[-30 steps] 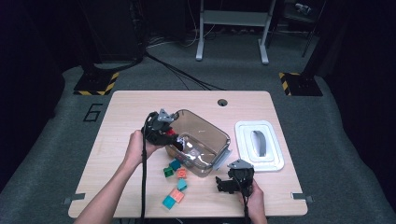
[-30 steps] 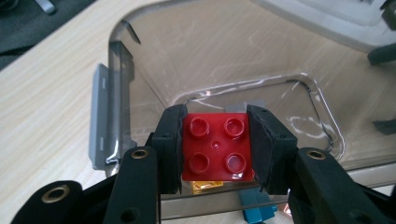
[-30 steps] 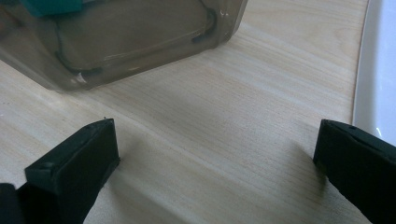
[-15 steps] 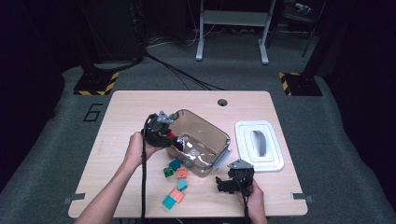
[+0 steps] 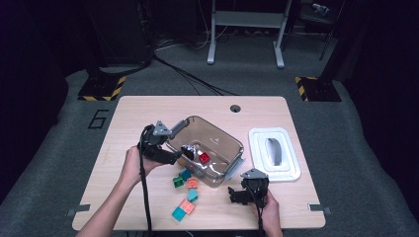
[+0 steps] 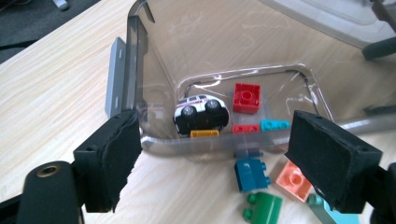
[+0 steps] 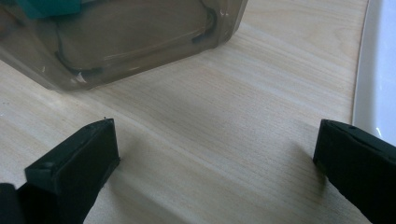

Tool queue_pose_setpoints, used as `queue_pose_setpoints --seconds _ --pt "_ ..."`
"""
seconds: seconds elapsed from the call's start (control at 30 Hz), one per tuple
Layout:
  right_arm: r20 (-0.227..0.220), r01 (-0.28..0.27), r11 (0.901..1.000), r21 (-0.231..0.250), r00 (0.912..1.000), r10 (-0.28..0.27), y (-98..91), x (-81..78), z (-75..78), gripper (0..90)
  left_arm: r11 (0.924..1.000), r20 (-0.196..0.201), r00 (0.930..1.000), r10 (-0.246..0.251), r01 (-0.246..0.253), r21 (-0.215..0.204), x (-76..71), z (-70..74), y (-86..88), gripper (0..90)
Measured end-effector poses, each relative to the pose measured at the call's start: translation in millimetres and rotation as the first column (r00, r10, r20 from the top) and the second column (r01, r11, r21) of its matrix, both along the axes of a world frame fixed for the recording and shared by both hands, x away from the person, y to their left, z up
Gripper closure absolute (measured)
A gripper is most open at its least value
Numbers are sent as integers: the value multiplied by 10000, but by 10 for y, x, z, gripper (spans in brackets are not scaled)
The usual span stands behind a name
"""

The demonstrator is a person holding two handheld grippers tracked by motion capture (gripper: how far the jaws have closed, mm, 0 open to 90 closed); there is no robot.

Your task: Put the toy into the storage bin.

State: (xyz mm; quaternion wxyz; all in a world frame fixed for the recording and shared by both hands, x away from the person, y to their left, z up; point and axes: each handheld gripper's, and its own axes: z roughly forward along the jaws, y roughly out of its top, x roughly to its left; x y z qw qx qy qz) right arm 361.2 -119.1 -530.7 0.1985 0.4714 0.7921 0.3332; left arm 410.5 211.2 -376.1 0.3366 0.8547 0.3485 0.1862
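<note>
Beside the clear bin, our left gripper has just spread empty after dropping the toy car; next we grab a loose brick, right gripper spread idle.

The left gripper has just been opening; its black padded fingers stand wide apart with nothing pressed between them. Beyond them sits a clear smoky plastic box holding a white toy car on its side and a red brick. On the table in front lie blue, green and salmon bricks.
</note>
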Motion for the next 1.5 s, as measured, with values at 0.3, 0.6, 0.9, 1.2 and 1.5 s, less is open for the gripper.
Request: queue_pose_setpoints --seconds 0.3,0.6,0.9,1.2,1.5 --pt "-2 1 10000 -1 10000 -1 0 0 0 0 9999 -185 9997 136 -135 50 -232 -261 159 111" --pt "2 5 10000 1 10000 -5 0 0 0 0 10000 -985 9951 -60 58 -17 -306 -746 142 55" --pt "-1 4 10000 0 10000 -4 0 0 0 0 9989 -1580 9864 -445 464 86 -297 -1073 60 53" --pt "2 3 10000 -1 10000 -3 0 0 0 0 9968 -1437 9865 -787 796 2 -298 -1116 -16 364" --pt "0 4 10000 0 10000 -4 0 0 0 0 9941 -1446 9851 -928 1000 431 -256 -1151 -82 460"
